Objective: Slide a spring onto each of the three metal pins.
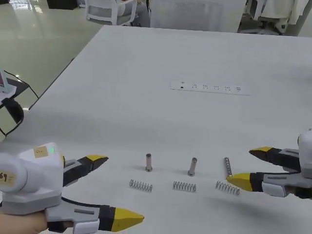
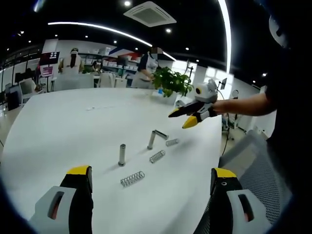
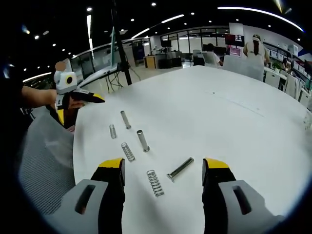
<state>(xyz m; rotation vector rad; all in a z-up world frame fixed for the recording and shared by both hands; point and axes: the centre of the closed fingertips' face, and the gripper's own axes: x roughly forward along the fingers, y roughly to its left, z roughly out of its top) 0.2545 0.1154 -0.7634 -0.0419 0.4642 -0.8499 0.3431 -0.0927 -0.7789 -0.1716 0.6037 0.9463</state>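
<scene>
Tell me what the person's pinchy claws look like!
Each is a white-and-grey plastic gripper with two pointed black jaws tipped in yellow. The left gripper carries a small green light and a tan sticker with dark digits; the right gripper has the same colours.

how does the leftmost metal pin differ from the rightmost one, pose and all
The leftmost silver metal pin stands upright on the white table; the rightmost silver metal pin lies flat on its side. The leftmost stands apart from both grippers; the rightmost lies close to the yellow tips of the right hand-held gripper. Both are bare: the left coiled wire spring and the right coiled wire spring lie loose in front of them.
</scene>
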